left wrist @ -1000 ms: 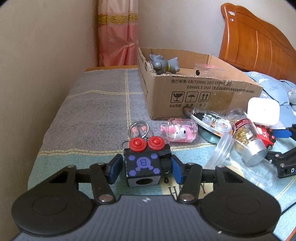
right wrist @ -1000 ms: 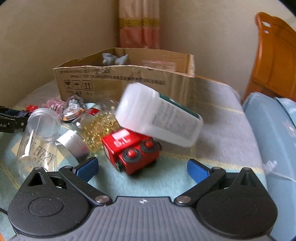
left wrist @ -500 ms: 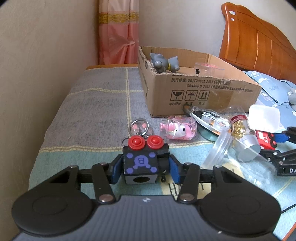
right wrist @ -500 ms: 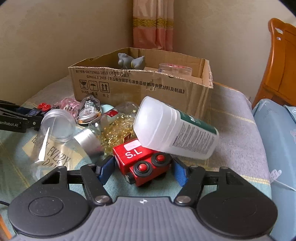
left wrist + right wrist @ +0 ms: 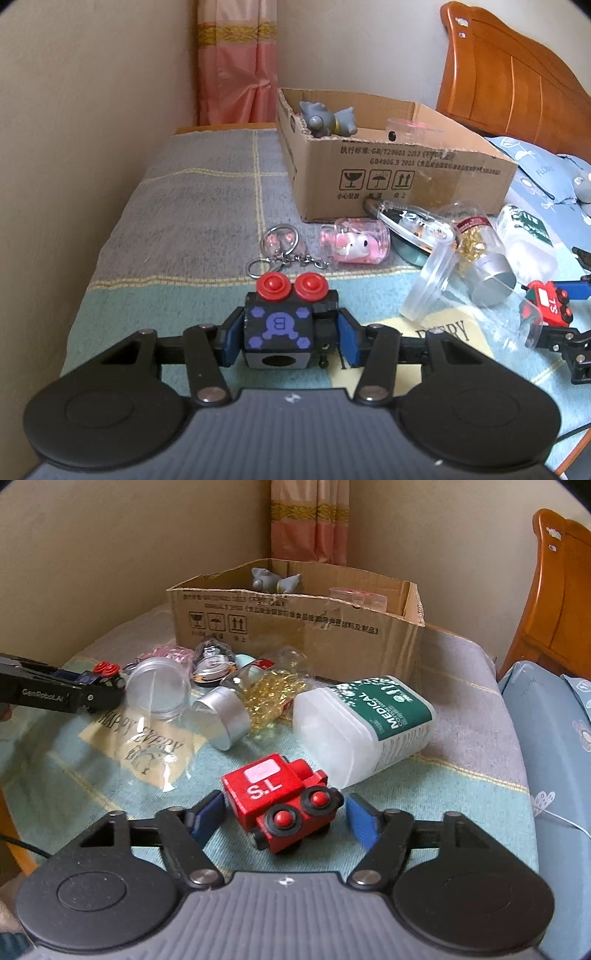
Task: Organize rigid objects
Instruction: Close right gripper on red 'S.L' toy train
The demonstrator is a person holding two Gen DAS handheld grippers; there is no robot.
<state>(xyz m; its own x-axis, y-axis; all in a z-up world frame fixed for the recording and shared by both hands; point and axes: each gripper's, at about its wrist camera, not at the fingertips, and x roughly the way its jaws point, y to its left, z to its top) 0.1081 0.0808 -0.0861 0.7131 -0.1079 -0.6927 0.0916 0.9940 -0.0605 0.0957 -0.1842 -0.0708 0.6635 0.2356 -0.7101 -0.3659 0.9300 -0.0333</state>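
Left gripper (image 5: 288, 338) is clamped on a black block (image 5: 280, 330) with two red knobs on top and a purple mark on its near face; both blue pads press its sides, and it sits low over the blanket (image 5: 192, 199). Right gripper (image 5: 284, 819) straddles a red toy train (image 5: 280, 801), the jaws opening at this moment, with a clear gap showing at the right pad and little or none at the left. So the train stands on the blanket between the pads, not gripped.

What counts for the next move is where the box (image 5: 406, 177) lies from each gripper. It stands ahead of both, against the wall, open on top, with a grey figure (image 5: 325, 120) already inside. From the left gripper it is forward and a little to the right, past a keyring (image 5: 277, 243) and a pink bottle (image 5: 356, 243). From the right gripper it is straight ahead, but a white bottle (image 5: 364, 725) and a jar of gold bits (image 5: 255, 698) lie in between.

I judge the left hand the one ready to carry, since its load is already secured. The train's long axis runs aslant to the right jaws, nose towards the right pad, so a fresh squeeze may twist it.
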